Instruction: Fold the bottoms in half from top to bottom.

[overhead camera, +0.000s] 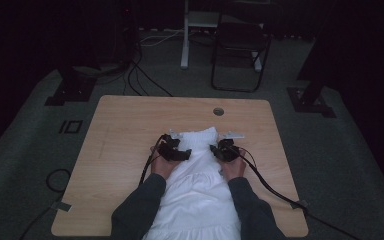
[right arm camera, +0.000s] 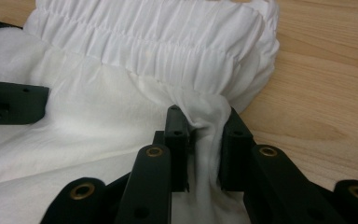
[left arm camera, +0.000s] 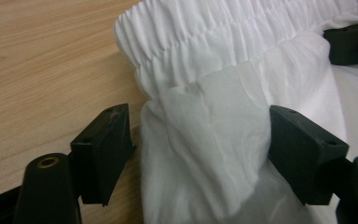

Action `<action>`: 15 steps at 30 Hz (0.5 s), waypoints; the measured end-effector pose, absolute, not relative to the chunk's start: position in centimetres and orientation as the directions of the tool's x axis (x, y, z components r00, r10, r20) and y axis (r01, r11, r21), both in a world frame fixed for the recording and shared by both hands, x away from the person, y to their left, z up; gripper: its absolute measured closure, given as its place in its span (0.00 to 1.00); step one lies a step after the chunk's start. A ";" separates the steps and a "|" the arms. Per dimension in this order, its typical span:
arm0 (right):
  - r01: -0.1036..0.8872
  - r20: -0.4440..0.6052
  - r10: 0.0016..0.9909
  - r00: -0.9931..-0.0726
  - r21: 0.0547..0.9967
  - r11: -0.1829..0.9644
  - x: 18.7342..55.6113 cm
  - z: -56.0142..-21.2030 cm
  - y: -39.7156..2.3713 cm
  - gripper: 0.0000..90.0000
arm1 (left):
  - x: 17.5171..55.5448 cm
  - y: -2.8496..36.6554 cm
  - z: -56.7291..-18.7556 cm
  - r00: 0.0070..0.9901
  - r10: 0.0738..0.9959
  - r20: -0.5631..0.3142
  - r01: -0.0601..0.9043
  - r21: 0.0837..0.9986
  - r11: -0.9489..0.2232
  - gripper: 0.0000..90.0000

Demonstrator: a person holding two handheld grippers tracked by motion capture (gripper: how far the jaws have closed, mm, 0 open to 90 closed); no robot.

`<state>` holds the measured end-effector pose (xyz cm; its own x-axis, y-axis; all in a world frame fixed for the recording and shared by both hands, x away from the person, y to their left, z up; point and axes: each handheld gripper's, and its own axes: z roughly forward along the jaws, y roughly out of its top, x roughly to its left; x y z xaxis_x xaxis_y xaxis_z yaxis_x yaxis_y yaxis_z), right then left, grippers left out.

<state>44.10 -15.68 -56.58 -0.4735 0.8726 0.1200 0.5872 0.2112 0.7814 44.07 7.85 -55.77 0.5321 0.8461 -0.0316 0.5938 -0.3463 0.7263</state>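
A white garment [overhead camera: 200, 185] with a gathered elastic band [left arm camera: 191, 37] lies on the wooden table [overhead camera: 125, 135], the band at the far end. At the band's left side, my left gripper [overhead camera: 177, 151] stands open, its jaws wide apart around a raised fold of the cloth [left arm camera: 214, 140]; the left pad [left arm camera: 105, 149] is clear of the fabric. At the band's right side, my right gripper [overhead camera: 221, 149] is shut on a pinched fold [right arm camera: 205, 121] just below the band [right arm camera: 168, 42]. The left gripper's jaw [right arm camera: 9, 100] shows at the far left of the right gripper view.
Both sleeves rest over the garment's lower part at the table's near edge. A round cable hole [overhead camera: 218, 111] sits near the far edge. Gripper cables [overhead camera: 270, 187] trail across the tabletop. A folding chair [overhead camera: 240, 50] and stand legs are on the floor beyond.
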 end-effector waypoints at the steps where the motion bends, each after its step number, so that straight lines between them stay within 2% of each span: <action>1: 0.587 0.119 0.873 -0.473 0.781 0.212 44.1 -56.6 -15.7 0.85 | 44.1 7.8 -55.8 0.532 0.846 -0.030 0.592 0.728 -0.346 0.25; 7: 0.582 0.098 0.876 -0.473 0.781 0.227 44.0 -56.5 -15.4 0.83 | 43.6 7.3 -55.9 0.558 0.830 -0.007 0.574 0.726 -0.380 0.25; 10: 0.580 0.028 0.885 -0.464 0.765 0.280 44.1 -56.2 -14.9 0.69 | 43.2 7.2 -56.0 0.562 0.827 -0.011 0.570 0.730 -0.377 0.26; 15: 0.595 0.051 0.893 -0.446 0.763 0.254 44.4 -56.2 -15.0 0.57 | 43.0 6.8 -55.7 0.576 0.817 -0.005 0.572 0.717 -0.399 0.30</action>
